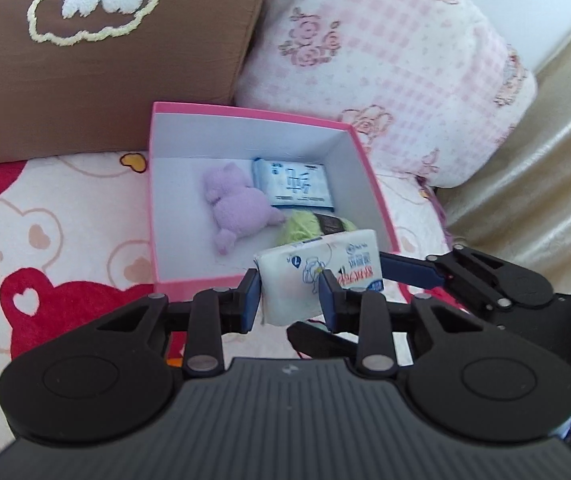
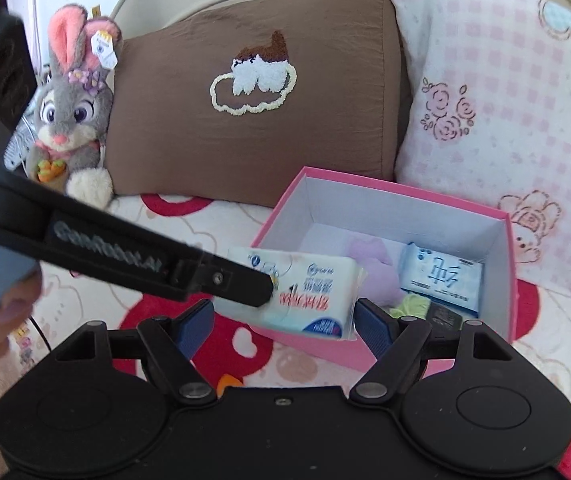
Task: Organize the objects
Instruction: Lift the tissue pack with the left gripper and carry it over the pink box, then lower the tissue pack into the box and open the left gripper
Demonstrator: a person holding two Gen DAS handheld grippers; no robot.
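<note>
A pink box (image 1: 157, 200) with a white inside sits open on the bed. In it lie a purple plush toy (image 1: 237, 204), a blue-and-white tissue pack (image 1: 293, 184) and a green yarn ball (image 1: 305, 226). My left gripper (image 1: 290, 300) is shut on a white tissue pack (image 1: 321, 272) and holds it at the box's near rim. In the right wrist view the same pack (image 2: 305, 292) hangs over the box's (image 2: 497, 280) near left corner, pinched by the left gripper's fingers (image 2: 245, 284). My right gripper (image 2: 285, 320) is open and empty just before the pack.
A brown pillow (image 2: 253, 92) and a pink checked pillow (image 2: 497, 92) stand behind the box. A grey bunny plush (image 2: 73, 108) leans at the far left. The bedspread (image 1: 53, 240) has red and pink bears. A beige curtain (image 1: 545, 152) hangs on the right.
</note>
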